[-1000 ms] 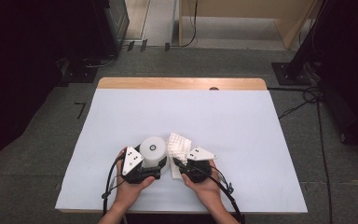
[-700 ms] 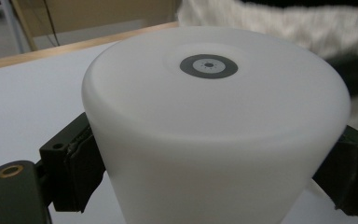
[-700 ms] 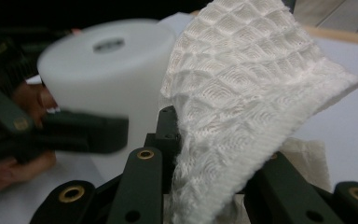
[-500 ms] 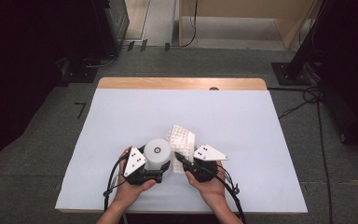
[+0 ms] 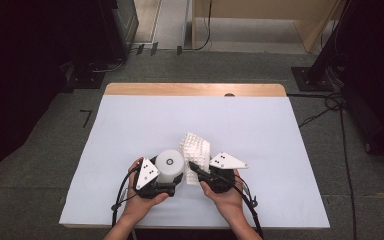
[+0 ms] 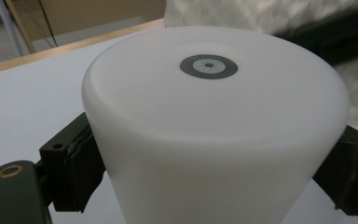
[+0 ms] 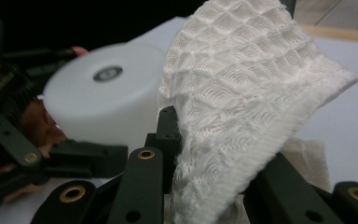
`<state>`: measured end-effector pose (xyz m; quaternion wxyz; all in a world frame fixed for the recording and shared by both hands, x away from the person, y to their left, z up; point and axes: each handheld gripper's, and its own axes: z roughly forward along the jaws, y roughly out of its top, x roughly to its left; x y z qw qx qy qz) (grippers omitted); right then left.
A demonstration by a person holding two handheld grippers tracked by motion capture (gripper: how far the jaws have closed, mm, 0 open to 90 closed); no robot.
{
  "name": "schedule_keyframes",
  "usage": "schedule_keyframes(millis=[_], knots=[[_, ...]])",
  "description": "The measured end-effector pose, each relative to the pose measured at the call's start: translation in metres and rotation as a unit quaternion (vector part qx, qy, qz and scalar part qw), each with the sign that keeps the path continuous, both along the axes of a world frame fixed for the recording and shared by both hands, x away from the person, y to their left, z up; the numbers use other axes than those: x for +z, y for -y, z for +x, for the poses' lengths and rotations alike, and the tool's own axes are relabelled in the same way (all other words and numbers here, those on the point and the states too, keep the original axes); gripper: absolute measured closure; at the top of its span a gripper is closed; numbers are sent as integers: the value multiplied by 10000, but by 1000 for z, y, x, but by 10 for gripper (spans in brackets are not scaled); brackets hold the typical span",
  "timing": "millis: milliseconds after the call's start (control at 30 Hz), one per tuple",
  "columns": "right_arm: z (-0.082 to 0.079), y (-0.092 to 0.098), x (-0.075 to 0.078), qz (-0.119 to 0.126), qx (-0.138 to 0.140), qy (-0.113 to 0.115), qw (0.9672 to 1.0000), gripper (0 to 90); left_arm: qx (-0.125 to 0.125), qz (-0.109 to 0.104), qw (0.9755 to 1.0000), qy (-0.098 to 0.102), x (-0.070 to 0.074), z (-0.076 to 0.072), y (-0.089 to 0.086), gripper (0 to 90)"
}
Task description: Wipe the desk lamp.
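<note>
A white upturned cup-like cylinder (image 5: 170,162) with a grey ring mark on top stands near the table's front edge. My left gripper (image 5: 166,176) is shut on its sides; its pads (image 6: 77,165) press into the cylinder (image 6: 214,121) from both flanks. Just right of it, my right gripper (image 5: 194,169) is shut on a white waffle-weave cloth (image 5: 196,146), lifted so the cloth stands up beside the cylinder. In the right gripper view the cloth (image 7: 242,93) drapes over my right gripper (image 7: 209,154), with the cylinder (image 7: 102,98) behind at left.
A white sheet (image 5: 260,130) covers the table, with a strip of bare wood (image 5: 195,89) along the far edge. Both hands sit close together at the front middle. Dark furniture and cables stand on the floor around the table.
My right gripper has risen with the cloth, which now stands up against the cylinder instead of lying low. The left gripper and the cylinder have barely shifted.
</note>
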<state>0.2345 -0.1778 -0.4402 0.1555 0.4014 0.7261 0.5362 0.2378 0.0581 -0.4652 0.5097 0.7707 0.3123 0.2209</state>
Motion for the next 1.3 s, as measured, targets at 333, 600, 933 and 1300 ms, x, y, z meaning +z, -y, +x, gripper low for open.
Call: schedule_keyframes(millis=[333,600,933,1300], knots=[[8,-14,-31,-457,32,-505,9977,740,-58,-332,9990,277,12,-5,-8,89],[-2,-4,4,-20,76,118,9999,737,-65,-270,9992,283,7,-7,-3,89],[8,-10,-26,-343,2,-355,9988,740,5,-304,9986,422,8,-6,-6,88],[12,4,-21,-217,-212,-272,9992,739,319,-262,9990,186,-10,6,-13,86]])
